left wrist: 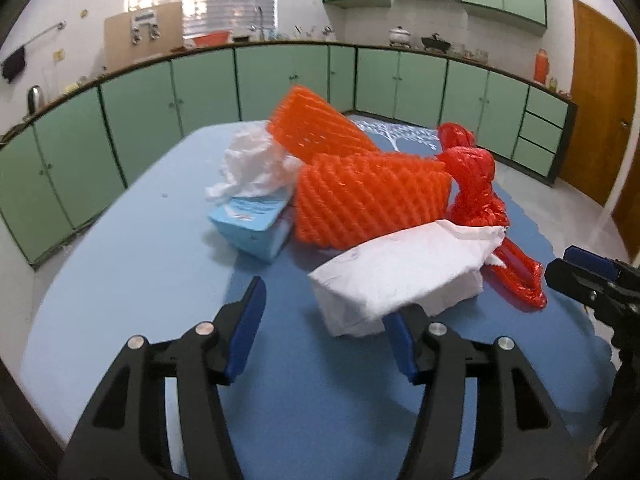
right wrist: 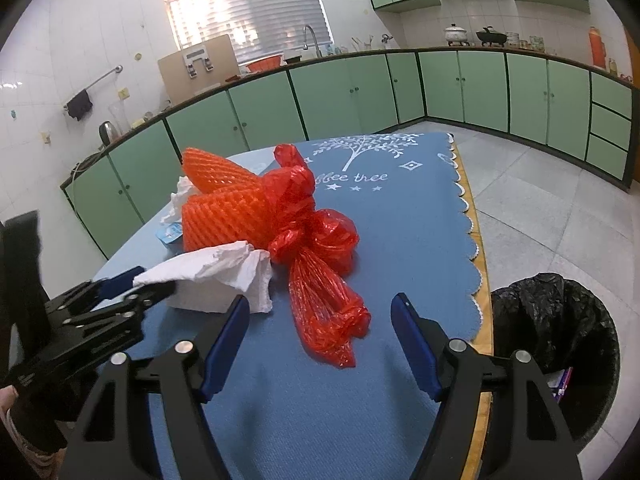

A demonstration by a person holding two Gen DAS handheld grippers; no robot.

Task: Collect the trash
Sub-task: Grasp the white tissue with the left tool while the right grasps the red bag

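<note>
The trash lies heaped on the blue cloth of the desk (right wrist: 400,216). Nearest the left gripper (left wrist: 324,316) is a crumpled white paper towel (left wrist: 400,276), resting on the cloth just ahead of the right-hand finger, its near edge overlapping that fingertip in the left wrist view; whether paper and pad touch I cannot tell. The left gripper's jaws stand partly apart with nothing pressed between the pads, bare blue cloth showing in the gap. The gripper points forward and downward toward the desk.

Beyond the towel, farther from the left gripper, sit two orange foam nets (left wrist: 372,200), one leaning over the other. To their left, a small light-blue carton (left wrist: 256,224) lies tilted on the cloth, with a wad of white tissue (left wrist: 252,168) just behind it.

In the right wrist view, a red mesh bag (right wrist: 316,264) sprawls ahead of the right gripper (right wrist: 320,320), its knotted bulk against the foam nets and its loose tail trailing down between the two fingers' lines, just short of them. The right gripper's jaws are wide apart and empty, angled down at the desk. The left gripper shows at its left, low over the cloth beside the towel.

To the right of the right gripper, past the desk's scalloped edge, a bin lined with a black bag (right wrist: 556,340) stands on the tiled floor.
</note>
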